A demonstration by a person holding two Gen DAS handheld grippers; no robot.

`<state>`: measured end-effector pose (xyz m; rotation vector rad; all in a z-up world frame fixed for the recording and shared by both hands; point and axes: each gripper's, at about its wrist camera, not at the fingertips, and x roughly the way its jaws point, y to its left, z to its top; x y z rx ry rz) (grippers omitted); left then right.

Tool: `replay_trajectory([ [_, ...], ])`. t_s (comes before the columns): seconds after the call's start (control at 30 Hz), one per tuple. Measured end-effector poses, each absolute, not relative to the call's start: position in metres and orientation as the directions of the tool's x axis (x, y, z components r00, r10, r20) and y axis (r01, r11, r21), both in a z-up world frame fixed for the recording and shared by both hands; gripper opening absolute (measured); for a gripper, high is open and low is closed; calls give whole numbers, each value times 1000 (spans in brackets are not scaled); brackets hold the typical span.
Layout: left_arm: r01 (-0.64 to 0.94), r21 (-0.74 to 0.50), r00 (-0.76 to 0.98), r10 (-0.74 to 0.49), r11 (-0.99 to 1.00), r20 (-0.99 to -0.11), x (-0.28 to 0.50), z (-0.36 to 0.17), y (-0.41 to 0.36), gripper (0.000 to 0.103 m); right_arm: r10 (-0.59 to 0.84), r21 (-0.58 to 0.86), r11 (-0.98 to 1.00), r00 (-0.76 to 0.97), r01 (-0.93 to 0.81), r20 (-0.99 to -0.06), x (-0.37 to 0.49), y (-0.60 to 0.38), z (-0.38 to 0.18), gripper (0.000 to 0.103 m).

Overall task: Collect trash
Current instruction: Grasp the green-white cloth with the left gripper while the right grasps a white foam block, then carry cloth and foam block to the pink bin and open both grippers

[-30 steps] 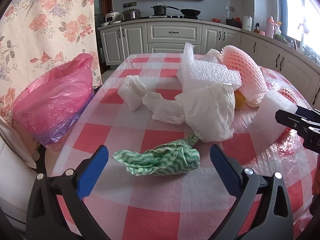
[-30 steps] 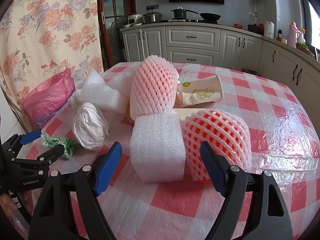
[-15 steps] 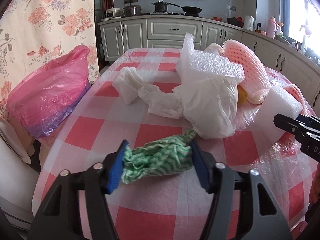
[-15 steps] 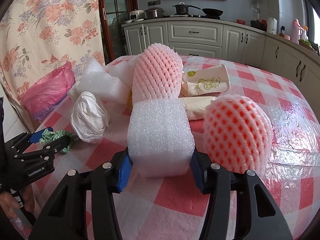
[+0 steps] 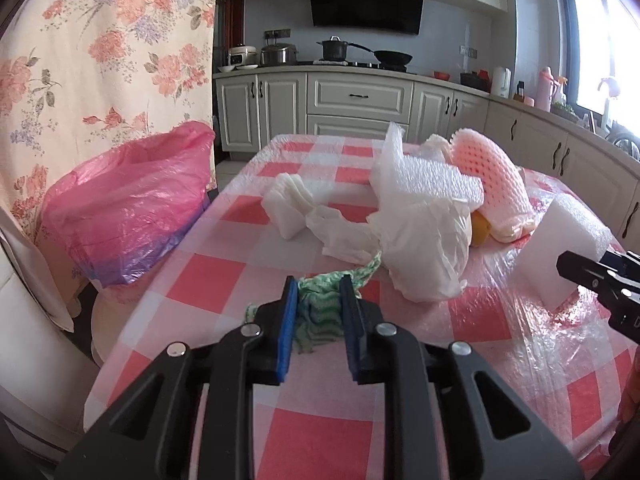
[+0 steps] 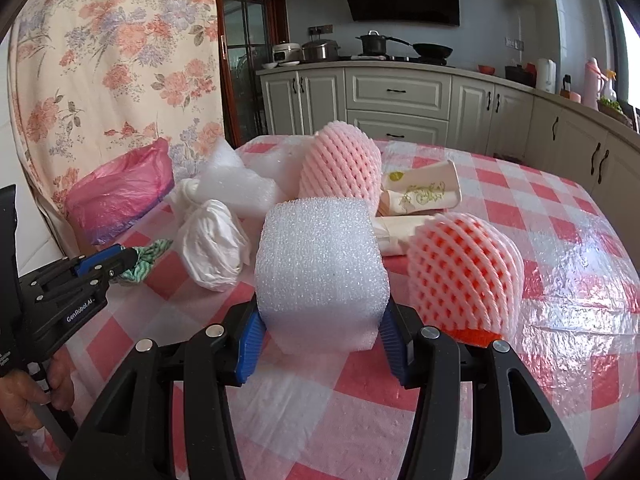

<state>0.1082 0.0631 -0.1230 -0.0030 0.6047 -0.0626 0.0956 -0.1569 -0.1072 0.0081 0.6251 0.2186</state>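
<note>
My left gripper has its jaws closing on a green and white rag, which is squeezed between the blue pads just above the checked tablecloth. My right gripper is shut on a white foam block, held upright in front of the camera. In the right wrist view the left gripper shows at the left with the rag at its tip. A pink bin bag stands open beside the table's left edge.
On the table lie a white plastic bag, crumpled tissue, a foam sheet, pink fruit nets, paper cups and a yellow fruit. A flowered curtain hangs at the left; kitchen cabinets are behind.
The left jaws went from wide open around the rag to clamped on it and lifted it slightly. The right jaws closed on the foam block and raised it toward the camera.
</note>
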Motion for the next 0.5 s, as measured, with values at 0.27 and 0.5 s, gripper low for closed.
replay_trajectory([
  [0.27, 17, -32, 862, -30, 999, -507, 86, -105, 86, 21, 271, 100, 961, 809, -257, -522, 86, -133, -90, 49],
  [0.5, -74, -18, 890, 58, 997, -451, 77, -84, 123, 21, 370, 74, 919, 783, -387, -499, 100, -83, -78, 49],
])
